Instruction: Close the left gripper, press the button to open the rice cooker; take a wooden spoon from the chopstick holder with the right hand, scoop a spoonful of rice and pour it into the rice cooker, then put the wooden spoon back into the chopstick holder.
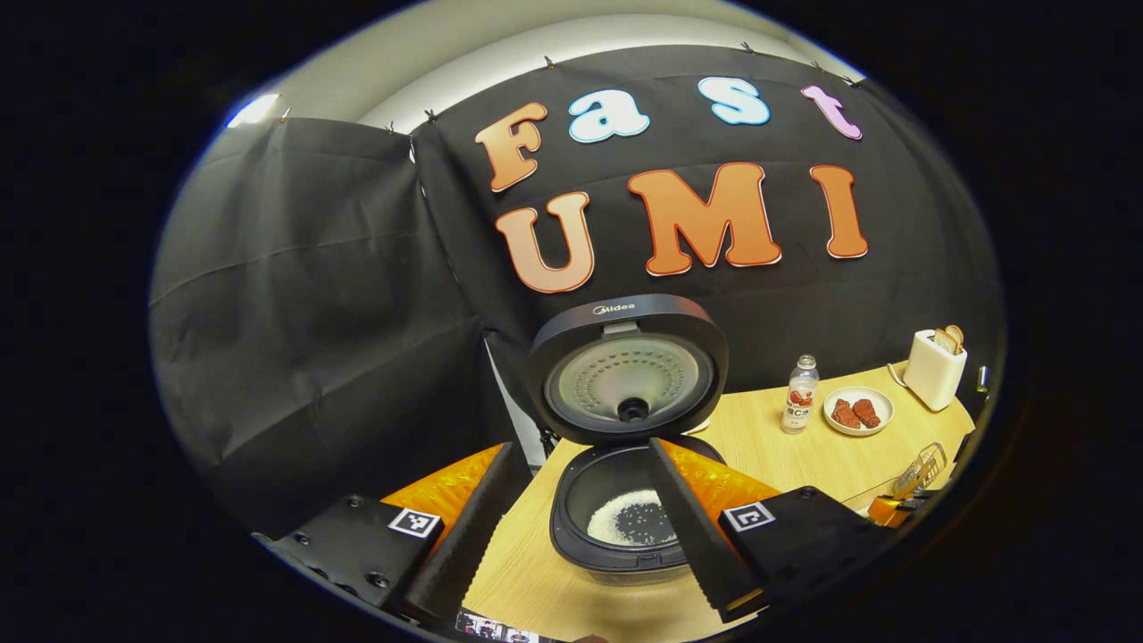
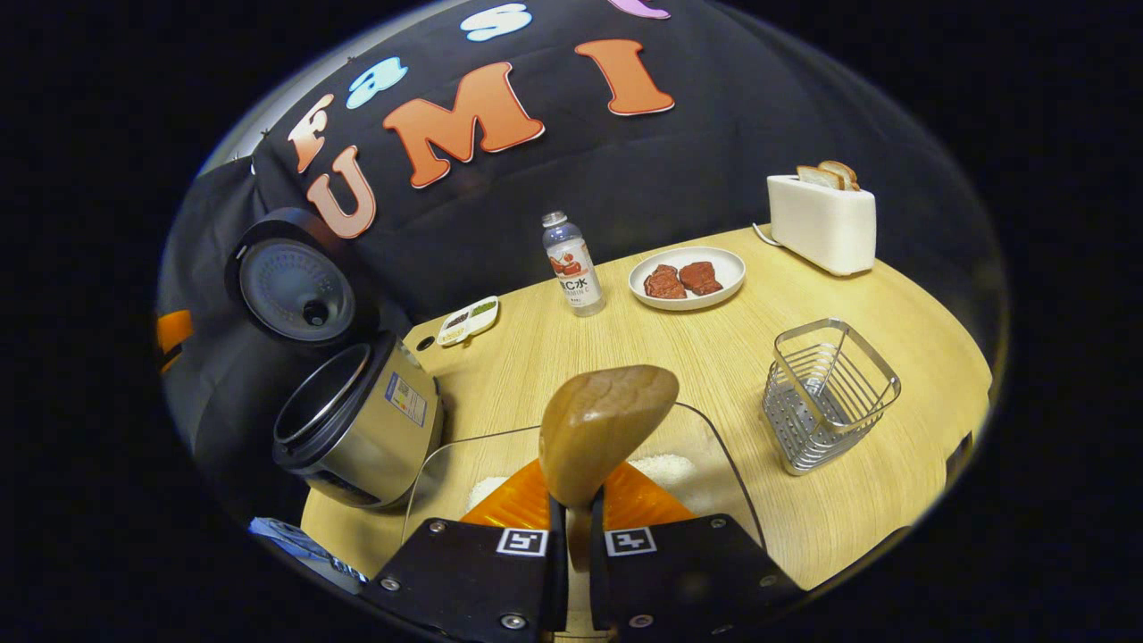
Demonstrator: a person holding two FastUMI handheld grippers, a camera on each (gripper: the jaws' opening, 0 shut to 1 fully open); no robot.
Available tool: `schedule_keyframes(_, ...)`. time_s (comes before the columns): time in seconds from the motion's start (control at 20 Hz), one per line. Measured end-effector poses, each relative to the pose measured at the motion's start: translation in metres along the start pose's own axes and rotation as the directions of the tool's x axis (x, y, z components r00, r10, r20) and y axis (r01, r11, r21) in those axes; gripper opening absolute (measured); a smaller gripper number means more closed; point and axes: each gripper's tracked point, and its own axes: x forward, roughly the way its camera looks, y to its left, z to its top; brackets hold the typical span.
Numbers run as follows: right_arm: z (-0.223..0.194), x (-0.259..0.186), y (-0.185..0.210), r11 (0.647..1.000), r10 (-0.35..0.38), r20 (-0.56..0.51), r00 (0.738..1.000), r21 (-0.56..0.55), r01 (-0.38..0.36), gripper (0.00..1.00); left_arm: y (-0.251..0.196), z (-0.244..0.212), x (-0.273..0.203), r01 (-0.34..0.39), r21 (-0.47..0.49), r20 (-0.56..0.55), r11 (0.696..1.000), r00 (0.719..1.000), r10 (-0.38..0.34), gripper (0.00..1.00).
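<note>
The rice cooker (image 1: 625, 527) stands with its lid (image 1: 629, 371) raised, and a thin layer of rice (image 1: 629, 518) lies in the pot. My left gripper (image 1: 585, 446) is open, its fingers spread to either side of the pot's near rim and holding nothing. In the right gripper view the cooker (image 2: 357, 424) is at the left with its lid up. My right gripper (image 2: 576, 513) is shut on the handle of the wooden spoon (image 2: 607, 424). The spoon's bowl hangs over a clear glass bowl (image 2: 714, 446) holding rice (image 2: 665, 466). No rice shows on the spoon's visible face. The wire chopstick holder (image 2: 830, 393) stands to the right.
On the wooden table (image 2: 714, 348) behind stand a water bottle (image 2: 571, 263), a plate of meat (image 2: 686, 279), a white toaster (image 2: 821, 223) with bread, and a small dish (image 2: 469, 320). The table's edge runs close behind the chopstick holder on the right.
</note>
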Motion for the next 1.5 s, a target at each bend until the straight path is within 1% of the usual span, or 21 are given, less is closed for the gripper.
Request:
schedule_keyframes(0.05,0.001,0.002,-0.001,1.0,-0.003,-0.005,1.0,0.025,0.003,0.09,0.002,-0.003,0.002,-0.001,-0.004,-0.008,1.0,1.0,0.001,0.92)
schedule_keyframes(0.1,0.001,0.002,-0.002,0.998,-0.004,-0.013,1.0,0.055,0.005,0.09,0.004,-0.005,0.003,-0.003,-0.007,-0.013,1.0,1.0,0.003,0.92)
schedule_keyframes(0.15,0.0,0.003,-0.003,0.996,-0.008,-0.02,1.0,0.088,0.009,0.09,0.006,-0.007,0.004,-0.003,-0.011,-0.019,1.0,1.0,0.003,0.99)
schedule_keyframes(0.2,-0.003,0.003,-0.002,0.993,-0.003,-0.028,1.0,0.119,0.007,0.1,0.008,-0.009,0.004,-0.003,-0.014,-0.023,1.0,1.0,0.003,0.99)
schedule_keyframes(0.25,-0.005,0.003,0.001,0.99,0.001,-0.032,0.999,0.14,0.004,0.09,0.009,-0.01,0.005,-0.001,-0.016,-0.026,1.0,1.0,0.001,0.92)
schedule_keyframes(0.35,-0.003,0.004,0.008,0.992,0.004,-0.023,1.0,0.129,-0.001,0.09,0.01,-0.011,0.007,0.007,-0.013,-0.025,1.0,1.0,-0.007,0.92)
schedule_keyframes(0.4,-0.005,0.003,0.013,0.994,0.006,-0.02,1.0,0.109,-0.003,0.09,0.011,-0.011,0.008,0.013,-0.007,-0.023,1.0,1.0,-0.013,0.99)
schedule_keyframes(0.55,-0.007,0.002,0.03,0.993,0.029,-0.026,0.999,0.113,-0.026,0.09,0.015,-0.011,0.011,0.026,0.007,-0.015,1.0,1.0,-0.026,0.99)
schedule_keyframes(0.75,-0.013,0.002,0.039,0.99,0.038,-0.038,0.999,0.14,-0.033,0.1,0.022,-0.013,0.017,0.039,0.008,-0.016,0.999,0.999,-0.039,0.99)
schedule_keyframes(0.9,-0.018,0.005,0.043,0.984,0.06,-0.055,0.997,0.173,-0.049,0.09,0.028,-0.017,0.02,0.041,0.004,-0.018,0.999,0.999,-0.041,0.99)
schedule_keyframes(1.05,-0.022,0.008,0.044,0.967,0.08,-0.075,0.994,0.248,-0.059,0.09,0.032,-0.021,0.022,0.04,-0.003,-0.026,0.999,0.999,-0.04,0.99)
schedule_keyframes(1.2,-0.023,0.007,0.049,0.947,0.127,-0.081,0.989,0.305,-0.097,0.09,0.036,-0.025,0.025,0.037,-0.006,-0.034,0.999,0.999,-0.037,0.99)
schedule_keyframes(1.35,-0.023,0.008,0.055,0.903,0.2,-0.092,0.975,0.403,-0.147,0.09,0.037,-0.023,0.025,0.034,-0.012,-0.031,0.999,0.999,-0.034,0.99)
schedule_keyframes(1.5,-0.023,0.007,0.05,0.871,0.231,-0.094,0.968,0.464,-0.163,0.09,0.036,-0.023,0.026,0.032,-0.012,-0.032,0.999,0.999,-0.032,0.99)
